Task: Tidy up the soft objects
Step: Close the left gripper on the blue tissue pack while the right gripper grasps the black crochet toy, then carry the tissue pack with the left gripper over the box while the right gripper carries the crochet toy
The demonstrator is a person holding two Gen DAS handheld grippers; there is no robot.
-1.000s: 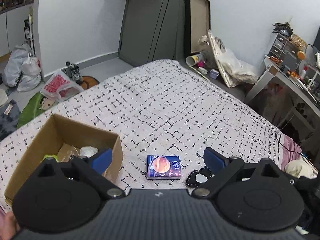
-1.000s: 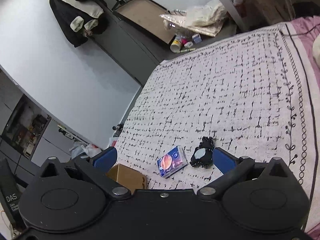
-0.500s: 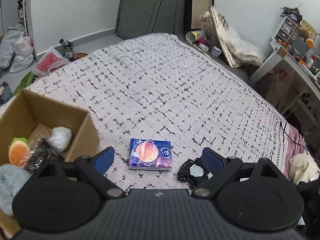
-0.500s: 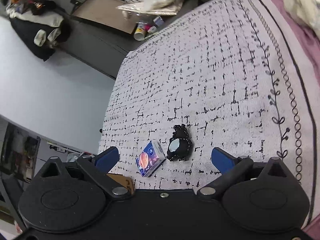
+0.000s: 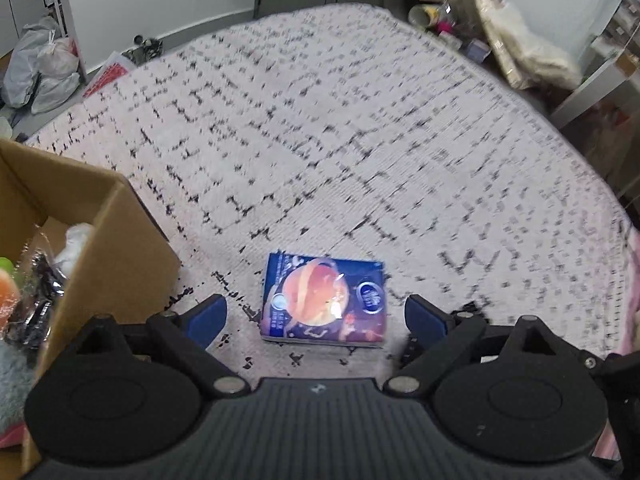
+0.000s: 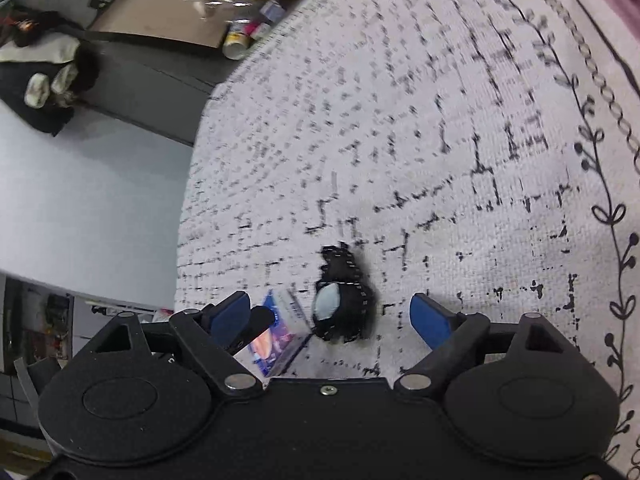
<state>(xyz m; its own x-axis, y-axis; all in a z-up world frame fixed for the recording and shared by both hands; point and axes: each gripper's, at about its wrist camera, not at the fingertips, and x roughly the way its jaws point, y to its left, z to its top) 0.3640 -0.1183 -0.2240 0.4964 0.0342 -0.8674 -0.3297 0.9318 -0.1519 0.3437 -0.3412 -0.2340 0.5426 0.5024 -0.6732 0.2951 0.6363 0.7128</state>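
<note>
Both tools hang low over the bed (image 5: 360,128), which is covered by a white spread with a broken black grid pattern. The left tool (image 5: 316,318) is released, its blue-padded fingers spread wide with nothing between them but the spread. Just ahead of it and lying flat sits a blue tissue pack (image 5: 324,300) printed with an orange planet; neither finger touches it. To the left of the pack stands an open cardboard box (image 5: 116,248), its near corner close to the left finger. Inside it I can make out a white soft lump (image 5: 76,240), something orange and green (image 5: 8,284) at the edge of view, and crinkled dark plastic (image 5: 36,308).

The right tool (image 6: 330,316) is released too, fingers wide apart. A small black pouch (image 6: 346,304) with a pale round patch and stitched edges lies on the spread between and slightly beyond the fingertips, untouched. The tissue pack (image 6: 280,336) shows just to the pouch's left, partly hidden behind the right tool's left finger. A leafy black vine border (image 6: 612,216) runs along the spread on the right.
</note>
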